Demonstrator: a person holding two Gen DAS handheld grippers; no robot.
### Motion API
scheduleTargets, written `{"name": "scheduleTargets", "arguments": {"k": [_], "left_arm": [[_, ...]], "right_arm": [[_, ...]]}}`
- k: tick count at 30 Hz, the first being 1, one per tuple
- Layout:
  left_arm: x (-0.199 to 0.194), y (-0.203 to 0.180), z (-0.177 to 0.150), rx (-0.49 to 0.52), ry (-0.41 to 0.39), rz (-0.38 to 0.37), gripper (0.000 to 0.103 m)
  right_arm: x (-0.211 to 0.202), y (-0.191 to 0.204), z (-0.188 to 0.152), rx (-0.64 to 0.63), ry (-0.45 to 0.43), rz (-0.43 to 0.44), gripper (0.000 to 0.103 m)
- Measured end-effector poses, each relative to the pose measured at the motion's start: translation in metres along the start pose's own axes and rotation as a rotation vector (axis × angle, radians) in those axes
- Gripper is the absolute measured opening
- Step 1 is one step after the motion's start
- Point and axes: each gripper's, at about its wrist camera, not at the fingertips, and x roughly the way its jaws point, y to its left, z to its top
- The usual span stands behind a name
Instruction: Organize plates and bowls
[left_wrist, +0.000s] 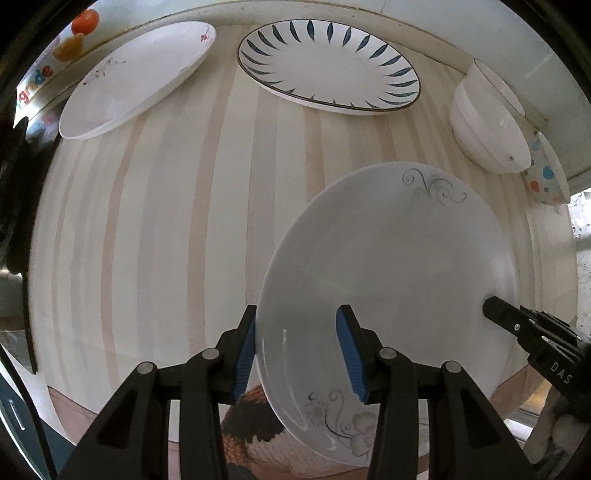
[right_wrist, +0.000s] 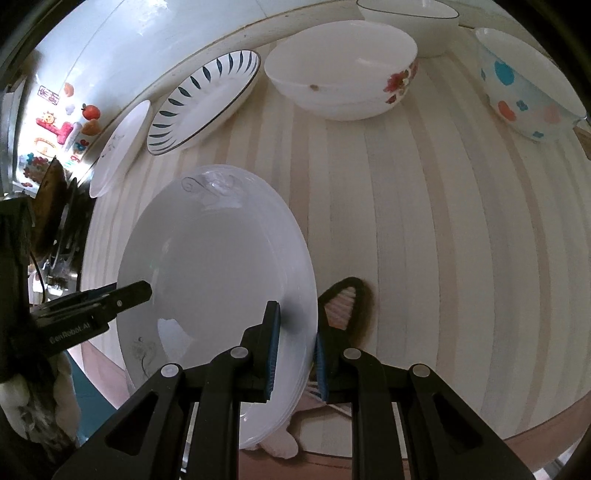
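Hard to read: stack of white plates shows layered rims only in the right wrist view; exact count unclear. Stack's near rim cut off behind the gripper bodies in both views. Underside contact with striped table not visible, so resting or lifted cannot be told. Near edge of table partly hidden by the stack; something knitted, brown and cream, peeks out below it. Spotted bowl clipped at the right frame edge; another bowl at the far edge cropped at top. Stickers on the wall far left blurred.

Left gripper: blue pads straddling the left rim of the stack, one pad outside, one over the plate face, clamped on the rim. Right gripper: pads nearly together, pinching the opposite rim, one pad on the plate face, one behind the stacked edges. Each gripper's black tip visible in the other's view, over opposite sides of the top plate.

Stack sits at the near edge of the table, overhanging it, tilted in both views, grey scroll motif at far and near rims.

Along the far edge: plain plate at far left corner, blue-leaf plate beside it, flowered bowl next, spotted bowl toward the far right corner. All well apart from the stack.
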Motion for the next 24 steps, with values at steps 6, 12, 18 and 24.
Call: {"name": "scheduleTargets", "arguments": {"k": [6, 12, 18, 24], "left_arm": [[0.004, -0.015, 0.002, 0.015, -0.001, 0.055, 0.039], [0.001, -0.017, 0.006, 0.002, 0.026, 0.049, 0.039], [-0.066, 0.006, 0.031, -0.117, -0.089, 0.027, 0.04], [-0.103, 0.056, 0.078, -0.209, -0.177, 0.01, 0.042]], "right_arm": [[0.003, -0.002, -0.003, 0.004, -0.003, 0.016, 0.019], [0.004, -0.004, -0.001, 0.011, 0.03, 0.029, 0.019], [-0.027, -0.008, 0.004, 0.039, 0.045, 0.047, 0.019], [-0.082, 0.032, 0.033, 0.03, -0.074, 0.055, 0.046]]}}
